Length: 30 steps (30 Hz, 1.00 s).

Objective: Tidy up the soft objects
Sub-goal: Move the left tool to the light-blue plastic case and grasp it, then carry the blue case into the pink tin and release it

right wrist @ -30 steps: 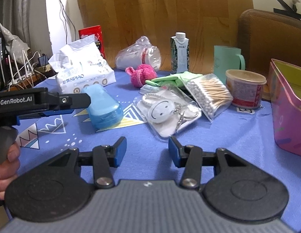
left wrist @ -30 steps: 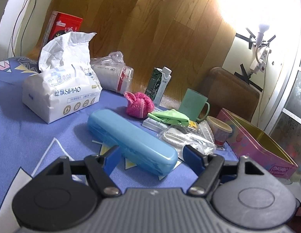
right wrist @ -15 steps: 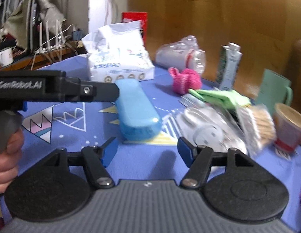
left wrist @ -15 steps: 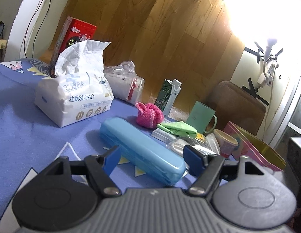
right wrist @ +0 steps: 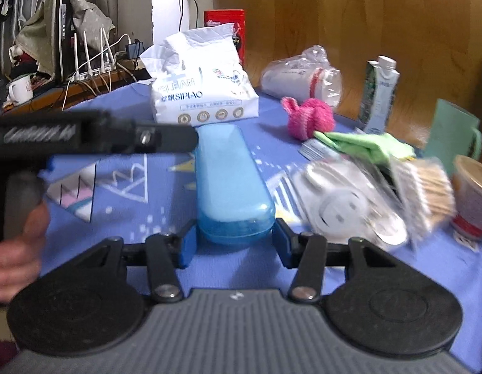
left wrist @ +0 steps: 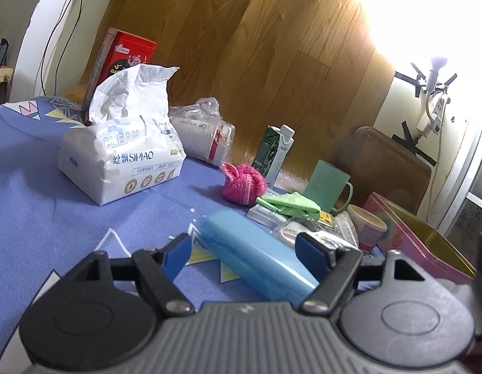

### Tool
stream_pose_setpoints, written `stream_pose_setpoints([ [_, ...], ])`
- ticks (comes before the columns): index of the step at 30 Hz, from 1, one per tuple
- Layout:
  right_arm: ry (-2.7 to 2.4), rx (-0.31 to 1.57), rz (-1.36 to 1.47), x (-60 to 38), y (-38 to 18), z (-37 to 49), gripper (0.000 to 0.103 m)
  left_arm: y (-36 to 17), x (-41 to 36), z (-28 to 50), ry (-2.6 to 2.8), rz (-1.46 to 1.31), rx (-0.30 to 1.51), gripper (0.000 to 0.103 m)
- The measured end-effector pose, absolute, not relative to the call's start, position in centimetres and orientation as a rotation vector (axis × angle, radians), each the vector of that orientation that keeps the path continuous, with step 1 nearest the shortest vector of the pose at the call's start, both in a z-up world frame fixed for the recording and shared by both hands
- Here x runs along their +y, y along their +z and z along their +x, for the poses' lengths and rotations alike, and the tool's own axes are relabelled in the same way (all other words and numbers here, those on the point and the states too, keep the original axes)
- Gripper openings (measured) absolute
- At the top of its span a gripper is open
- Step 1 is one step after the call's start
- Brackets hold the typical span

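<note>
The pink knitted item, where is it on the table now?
In both views the pink knitted item lies toward the back of the table, between the tissue pack on its left and the green cloth on its right.

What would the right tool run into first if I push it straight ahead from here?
Most likely the blue case: its near end sits between the open fingers of the right tool, lengthwise along the heading. Contact isn't clear; the image is blurred. The tissue pack lies beyond it.

One tissue pack point(right wrist: 203, 93), one blue case point(right wrist: 231, 184), one pink knit point(right wrist: 309, 117), one green cloth point(right wrist: 362, 143), two cups point(left wrist: 328, 184) point(left wrist: 367, 229).
</note>
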State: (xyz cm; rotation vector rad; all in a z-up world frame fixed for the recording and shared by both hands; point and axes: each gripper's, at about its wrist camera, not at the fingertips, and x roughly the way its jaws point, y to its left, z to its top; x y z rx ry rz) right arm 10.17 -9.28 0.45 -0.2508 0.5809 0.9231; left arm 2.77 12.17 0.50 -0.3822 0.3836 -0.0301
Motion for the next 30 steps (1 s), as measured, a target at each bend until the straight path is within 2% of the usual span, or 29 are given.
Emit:
stream_pose_setpoints([
  [5, 0.855, 0.599, -0.248, -14.0, 0.5, 8.1, 0.053, 0.5, 11.8, 3.2, -0.030, -0.357, 0.409, 0.080],
  [9, 0.733, 0.623, -0.159, -17.8, 0.4, 5.7, 0.054, 0.5, 10.8, 3.7, -0.051, -0.306, 0.455, 0.089],
  [13, 0.667, 0.598, -0.109, -19.1, -0.1, 2.7, 0.054, 0.7, 9.2, 3.3, -0.098, -0.314, 0.513, 0.092],
  [17, 0.671, 0.566, -0.135, -19.2, -0.4, 1.6, 0.057, 0.6, 6.9, 3.5, -0.216, -0.353, 0.633, 0.092],
  [19, 0.675, 0.564, -0.135, -19.6, -0.3, 2.0, 0.060, 1.0, 6.1, 3.6, -0.236, -0.336, 0.645, 0.092],
  [26, 0.674, 0.548, -0.111, -21.0, -0.6, 1.5, 0.061, 1.8, 5.1, 6.5, -0.218, -0.335, 0.676, 0.092],
  [28, 0.668, 0.545, -0.094, -21.3, -0.6, 1.6, 0.061, 1.4, 4.5, 7.4, -0.227, -0.326, 0.692, 0.089],
  [30, 0.669, 0.537, -0.090, -21.2, -0.6, 1.6, 0.061, 1.0, 3.4, 8.2, -0.232, -0.294, 0.710, 0.079],
])
